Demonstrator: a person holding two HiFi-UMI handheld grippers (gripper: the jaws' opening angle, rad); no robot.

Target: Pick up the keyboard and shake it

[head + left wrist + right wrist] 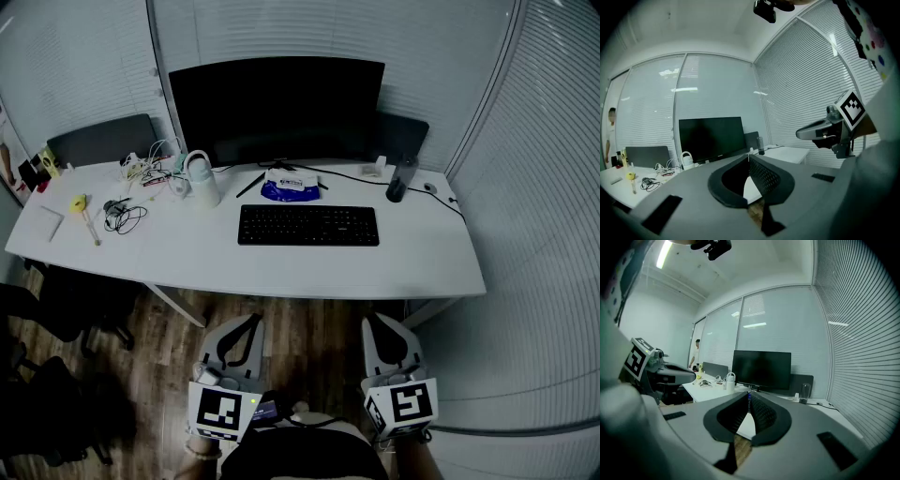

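The jaws of the left gripper [749,157] and the right gripper [749,393] are pressed together and empty, well short of the white table [281,270]. The flat black plastic keyboard [307,225] lies mid-table. It is probably light and stiff, best taken at both short ends. A blue packet [291,189] sits just behind it and a dark tumbler [398,180] near its right end. Nothing blocks its front edge.
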